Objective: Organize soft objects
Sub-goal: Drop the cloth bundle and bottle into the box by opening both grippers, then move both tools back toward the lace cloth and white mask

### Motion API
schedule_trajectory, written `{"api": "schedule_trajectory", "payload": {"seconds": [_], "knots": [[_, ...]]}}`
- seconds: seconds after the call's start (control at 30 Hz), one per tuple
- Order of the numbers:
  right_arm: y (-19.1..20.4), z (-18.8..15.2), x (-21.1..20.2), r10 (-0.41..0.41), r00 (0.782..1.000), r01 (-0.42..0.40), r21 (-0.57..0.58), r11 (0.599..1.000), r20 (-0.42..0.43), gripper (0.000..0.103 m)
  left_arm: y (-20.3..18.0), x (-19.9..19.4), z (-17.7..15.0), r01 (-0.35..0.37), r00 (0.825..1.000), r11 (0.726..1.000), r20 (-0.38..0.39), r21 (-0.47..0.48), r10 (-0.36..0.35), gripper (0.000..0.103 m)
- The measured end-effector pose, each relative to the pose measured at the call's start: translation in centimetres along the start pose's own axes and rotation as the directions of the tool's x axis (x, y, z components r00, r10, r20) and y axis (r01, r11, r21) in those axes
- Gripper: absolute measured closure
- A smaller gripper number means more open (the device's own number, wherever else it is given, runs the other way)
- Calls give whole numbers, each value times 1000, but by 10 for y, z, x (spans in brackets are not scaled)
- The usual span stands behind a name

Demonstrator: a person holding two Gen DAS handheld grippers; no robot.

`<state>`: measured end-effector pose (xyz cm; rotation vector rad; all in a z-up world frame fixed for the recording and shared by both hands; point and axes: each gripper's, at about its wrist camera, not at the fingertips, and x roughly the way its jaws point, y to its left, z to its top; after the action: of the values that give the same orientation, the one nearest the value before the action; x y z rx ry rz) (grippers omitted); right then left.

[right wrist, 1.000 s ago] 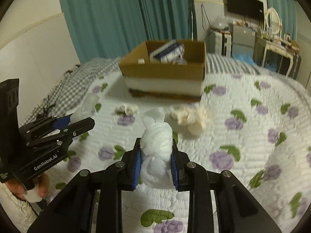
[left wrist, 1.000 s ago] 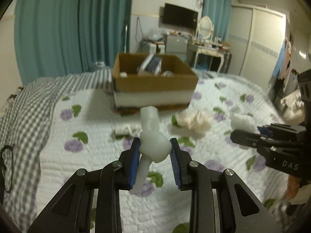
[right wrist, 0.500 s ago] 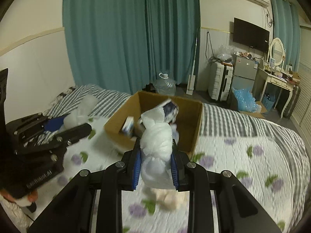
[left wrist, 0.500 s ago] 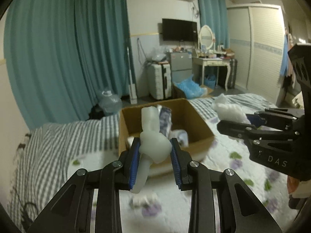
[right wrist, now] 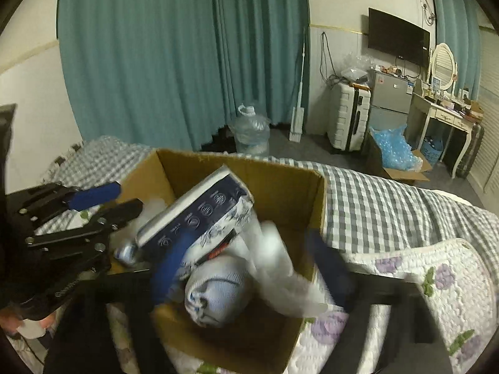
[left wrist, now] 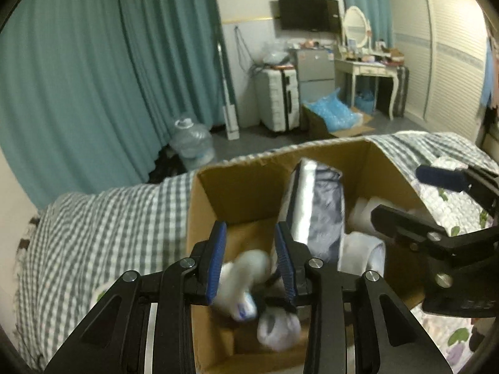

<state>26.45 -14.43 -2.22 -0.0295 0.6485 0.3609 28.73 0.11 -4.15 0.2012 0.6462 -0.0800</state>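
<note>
Hovering over the box [left wrist: 249, 187], both grippers gape. Left gripper [left wrist: 251, 257] and right gripper [right wrist: 249, 268] hold nothing; white rolls [left wrist: 246, 271] blur between their fingers.

Left wrist camera looking forward and down along its tool [left wrist: 251, 260], hanging close over the box [left wrist: 249, 184], right wrist camera facing likewise from the box's other side, both sharing box [right wrist: 280, 180], curtain [left wrist: 109, 62], TV [right wrist: 397, 35]

Bed [right wrist: 389, 199]: grey-checked sheet at far edge, floral quilt [right wrist: 443, 280] on nearer part. Cardboard box [right wrist: 290, 187] rests on bed where sheet meets quilt.
</note>
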Motion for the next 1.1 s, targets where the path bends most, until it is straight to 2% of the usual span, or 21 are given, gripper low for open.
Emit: {"api": "schedule_trajectory", "payload": {"seconds": [0.1, 0.13, 0.23, 0.4, 0.47, 0.5, 0.6, 0.67, 0.73, 0.83, 0.97, 1.1], "knots": [[-3, 2, -10, 4, 1000, -5, 14, 1000, 26, 16, 2, -11, 2, -19, 1000, 1000, 21, -7, 19, 49], [-2, 5, -17, -13, 999, 13, 9, 1000, 35, 16, 3, -21, 1, -29, 999, 1000, 37, -10, 29, 45], [3, 10, -45, -40, 997, 40, 5, 999, 71, 13, 5, -51, 4, -46, 996, 999, 76, -15, 47, 45], [13, 19, -116, -58, 990, 57, 14, 998, 129, 10, 15, -141, 5, -43, 981, 998, 188, -34, 49, 44], [21, 22, -152, -82, 984, 83, -2, 997, 158, 7, 19, -179, 3, -35, 970, 998, 237, -45, 45, 30], [21, 24, -166, -89, 981, 92, -10, 996, 171, 6, 19, -199, 3, -28, 964, 998, 265, -50, 40, 19], [35, 26, -214, -110, 972, 120, -37, 992, 210, 2, 21, -259, -4, 0, 942, 999, 336, -52, 18, 18], [47, 24, -246, -121, 964, 137, -52, 989, 235, 2, 23, -284, -7, 21, 936, 999, 353, -43, -4, 18], [59, 19, -276, -112, 957, 135, -67, 989, 268, 2, 21, -307, -14, 9, 933, 999, 361, -40, 6, 18], [74, 7, -309, -111, 948, 142, -82, 987, 299, 1, 23, -326, -28, -15, 932, 999, 360, -52, 32, 18], [88, -20, -331, -113, 940, 147, -86, 985, 321, 1, 28, -324, -47, -31, 939, 994, 336, -108, 66, 18], [91, -41, -321, -88, 954, 118, -86, 989, 286, 1, 30, -298, -67, -34, 956, 989, 283, -145, 74, 18]]}}
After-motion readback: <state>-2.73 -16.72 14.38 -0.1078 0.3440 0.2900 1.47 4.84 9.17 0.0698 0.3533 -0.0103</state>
